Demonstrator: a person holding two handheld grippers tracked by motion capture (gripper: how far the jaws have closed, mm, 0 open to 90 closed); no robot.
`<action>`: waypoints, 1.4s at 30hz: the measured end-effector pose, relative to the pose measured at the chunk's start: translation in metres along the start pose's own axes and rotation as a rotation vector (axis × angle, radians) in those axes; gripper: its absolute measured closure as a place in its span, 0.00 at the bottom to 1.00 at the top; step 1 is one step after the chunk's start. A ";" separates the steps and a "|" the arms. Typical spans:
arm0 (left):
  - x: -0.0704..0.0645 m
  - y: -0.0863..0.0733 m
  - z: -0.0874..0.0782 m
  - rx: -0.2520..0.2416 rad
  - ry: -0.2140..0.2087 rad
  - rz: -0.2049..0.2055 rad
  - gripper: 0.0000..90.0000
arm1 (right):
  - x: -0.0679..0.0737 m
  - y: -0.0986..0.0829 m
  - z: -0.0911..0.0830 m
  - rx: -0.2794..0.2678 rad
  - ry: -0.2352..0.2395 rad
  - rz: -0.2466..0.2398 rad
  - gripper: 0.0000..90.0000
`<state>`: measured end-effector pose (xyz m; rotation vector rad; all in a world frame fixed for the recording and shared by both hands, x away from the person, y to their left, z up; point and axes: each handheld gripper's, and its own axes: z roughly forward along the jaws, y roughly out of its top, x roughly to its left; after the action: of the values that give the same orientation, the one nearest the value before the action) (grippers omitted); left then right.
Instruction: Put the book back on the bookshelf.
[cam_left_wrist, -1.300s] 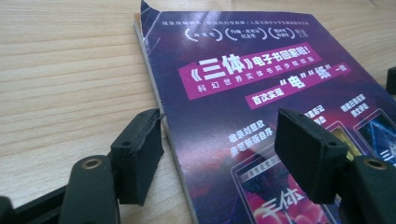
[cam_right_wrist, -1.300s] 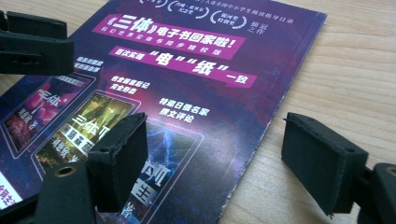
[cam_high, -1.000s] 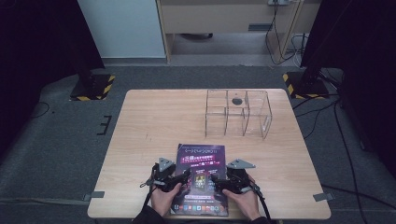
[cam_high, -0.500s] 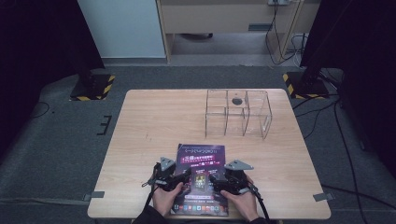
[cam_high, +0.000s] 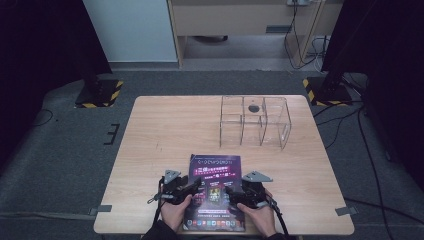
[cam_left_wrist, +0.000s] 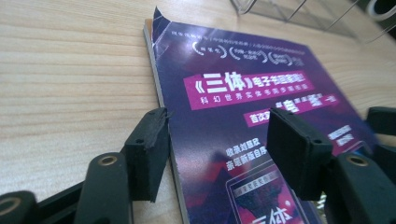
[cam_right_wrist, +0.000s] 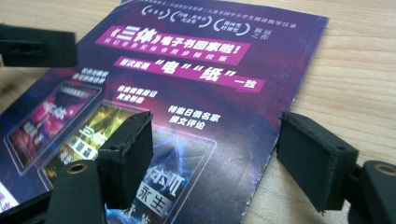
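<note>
Lying flat near the bottom edge of the counter (cam_high: 150, 150), the purple magazine (cam_high: 216, 192) looks thin, light and floppy, with a glossy cover that will likely slide under rubber pads and bend if lifted from one side alone. At the left of the high view, the left gripper (cam_high: 184, 189) sits over the magazine's left edge; in the left gripper view its fingers (cam_left_wrist: 148, 148) stand apart, straddling that bound edge, where the stacked pages give the stiffest place to pinch. The upper left corner of the cover (cam_left_wrist: 159, 21) is curled and torn, so it is a poor hold. Further right, the right gripper (cam_high: 239, 192) hovers over the right edge, fingers (cam_right_wrist: 125, 149) apart, one above the cover and one above bare wood. Hands cover the magazine's lower part in the high view. At the upper right, a clear acrylic organizer (cam_high: 255, 121) holds a small dark object (cam_high: 254, 107) I cannot identify.
</note>
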<state>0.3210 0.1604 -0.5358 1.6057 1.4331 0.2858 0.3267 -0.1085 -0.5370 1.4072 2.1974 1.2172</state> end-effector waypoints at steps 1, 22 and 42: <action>0.001 0.000 -0.002 -0.004 -0.018 -0.009 0.45 | -0.001 0.000 0.000 -0.008 0.001 0.008 0.30; -0.008 -0.001 0.004 0.100 -0.161 0.049 0.67 | -0.006 0.000 -0.002 -0.006 0.035 0.013 0.32; -0.025 0.019 -0.016 -0.030 -0.239 0.143 0.93 | -0.028 0.008 -0.016 -0.074 0.109 0.045 0.19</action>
<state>0.3150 0.1481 -0.5031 1.6599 1.1306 0.1892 0.3355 -0.1391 -0.5268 1.3994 2.1773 1.4062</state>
